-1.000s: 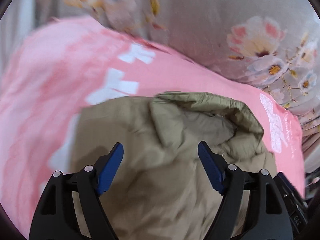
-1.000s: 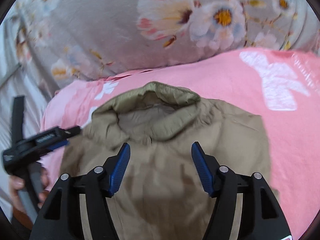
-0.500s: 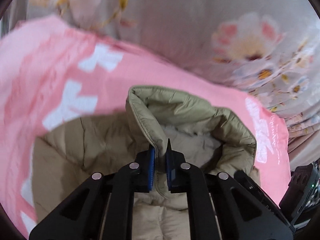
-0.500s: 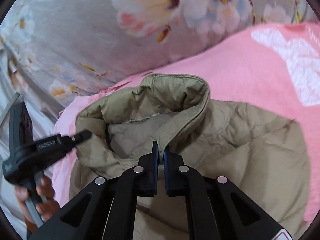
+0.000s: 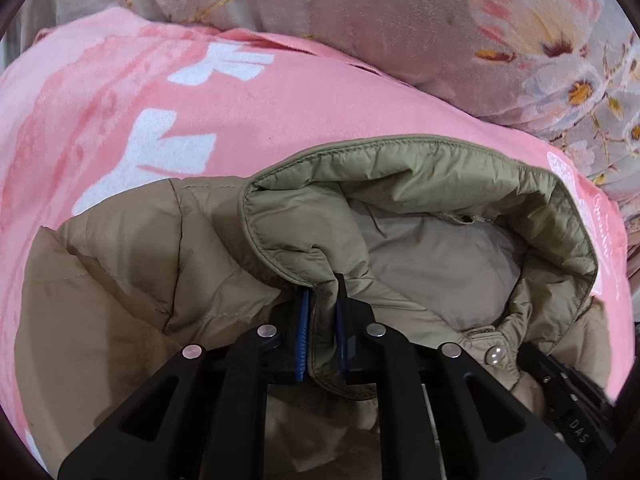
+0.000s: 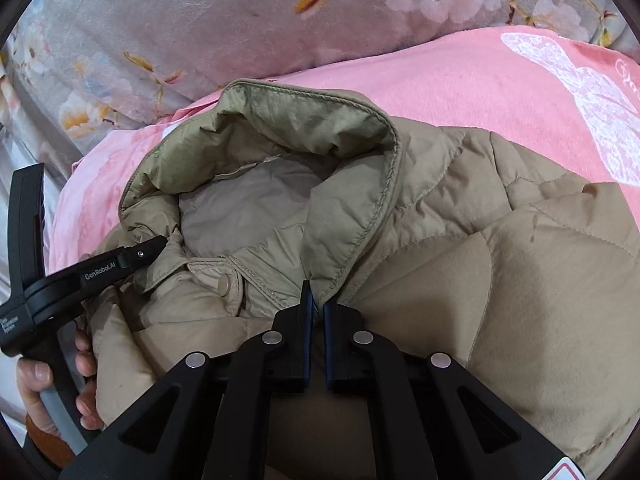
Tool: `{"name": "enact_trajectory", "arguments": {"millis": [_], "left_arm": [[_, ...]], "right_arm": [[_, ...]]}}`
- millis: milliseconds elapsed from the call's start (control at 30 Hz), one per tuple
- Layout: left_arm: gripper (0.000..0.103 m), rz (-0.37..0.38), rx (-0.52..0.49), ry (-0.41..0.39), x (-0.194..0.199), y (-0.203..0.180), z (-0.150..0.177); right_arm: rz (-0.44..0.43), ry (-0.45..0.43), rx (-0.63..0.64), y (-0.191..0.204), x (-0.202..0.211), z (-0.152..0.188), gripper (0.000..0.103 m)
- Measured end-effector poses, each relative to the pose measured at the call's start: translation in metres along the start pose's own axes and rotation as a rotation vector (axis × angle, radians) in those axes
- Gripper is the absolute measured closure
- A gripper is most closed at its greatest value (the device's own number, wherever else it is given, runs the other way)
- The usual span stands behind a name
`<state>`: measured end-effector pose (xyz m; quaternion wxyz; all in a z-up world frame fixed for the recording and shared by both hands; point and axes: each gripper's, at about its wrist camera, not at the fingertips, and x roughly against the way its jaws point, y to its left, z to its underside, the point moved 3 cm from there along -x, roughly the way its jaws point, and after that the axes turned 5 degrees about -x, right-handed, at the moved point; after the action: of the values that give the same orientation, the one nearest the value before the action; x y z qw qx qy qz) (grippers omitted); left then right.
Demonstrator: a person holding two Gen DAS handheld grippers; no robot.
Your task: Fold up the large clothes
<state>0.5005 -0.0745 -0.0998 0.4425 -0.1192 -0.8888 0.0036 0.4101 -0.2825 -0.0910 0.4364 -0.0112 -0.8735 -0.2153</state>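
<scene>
You have the jacket (image 5: 132, 280) lying on the pink blanket (image 5: 120, 92), each gripper's jaws pinching its collar (image 5: 420, 172): left gripper (image 5: 320, 320), right gripper (image 6: 318, 320). No fold looks made; all folding remains.

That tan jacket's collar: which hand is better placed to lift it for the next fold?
Neither clearly. Left gripper and right gripper both have jaws shut on opposite ends of the jacket collar, so probably both lift together.
</scene>
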Motion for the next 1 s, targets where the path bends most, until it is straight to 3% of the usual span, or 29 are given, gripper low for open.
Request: {"name": "enact_trajectory", "arguments": {"millis": [133, 200, 300, 367, 433, 500, 600, 667, 800, 933, 1000], "left_arm": [[0.089, -0.043, -0.043, -0.019, 0.007, -0.006, 0.003], [0.084, -0.056, -0.064, -0.023, 0.024, -0.005, 0.007], [0.08, -0.027, -0.084, -0.073, 0.066, 0.001, 0.005], [0.077, -0.05, -0.056, -0.138, 0.095, 0.009, -0.017], [0.067, -0.044, -0.007, -0.182, 0.109, 0.01, -0.046], [0.066, -0.04, 0.023, -0.179, 0.104, 0.004, -0.078], [0.066, -0.012, 0.07, -0.106, 0.073, -0.006, -0.107], [0.066, -0.023, 0.086, -0.048, 0.049, -0.011, -0.111], [0.067, -0.005, 0.071, 0.042, 0.016, -0.018, -0.088], [0.067, -0.005, 0.024, 0.055, 0.013, -0.017, -0.059], [0.067, -0.02, 0.003, 0.055, 0.01, -0.015, -0.048]], "right_arm": [[-0.009, 0.011, -0.006, 0.0, 0.005, 0.0, 0.101], [-0.008, 0.0, -0.013, -0.004, 0.027, 0.003, 0.097], [0.0, -0.103, 0.027, -0.004, 0.074, -0.012, 0.097], [0.003, -0.18, 0.012, -0.001, 0.097, -0.042, 0.093], [-0.018, -0.199, -0.015, 0.005, 0.099, -0.076, 0.091], [0.009, -0.211, -0.036, 0.009, 0.088, -0.105, 0.091], [-0.012, -0.152, -0.093, 0.012, 0.05, -0.129, 0.09], [-0.006, -0.107, -0.095, 0.015, 0.028, -0.127, 0.09], [0.022, -0.008, 0.009, 0.023, -0.003, -0.096, 0.091], [0.024, 0.016, 0.044, 0.013, -0.002, -0.068, 0.092], [0.043, 0.016, 0.051, 0.004, -0.004, -0.06, 0.1]]}}
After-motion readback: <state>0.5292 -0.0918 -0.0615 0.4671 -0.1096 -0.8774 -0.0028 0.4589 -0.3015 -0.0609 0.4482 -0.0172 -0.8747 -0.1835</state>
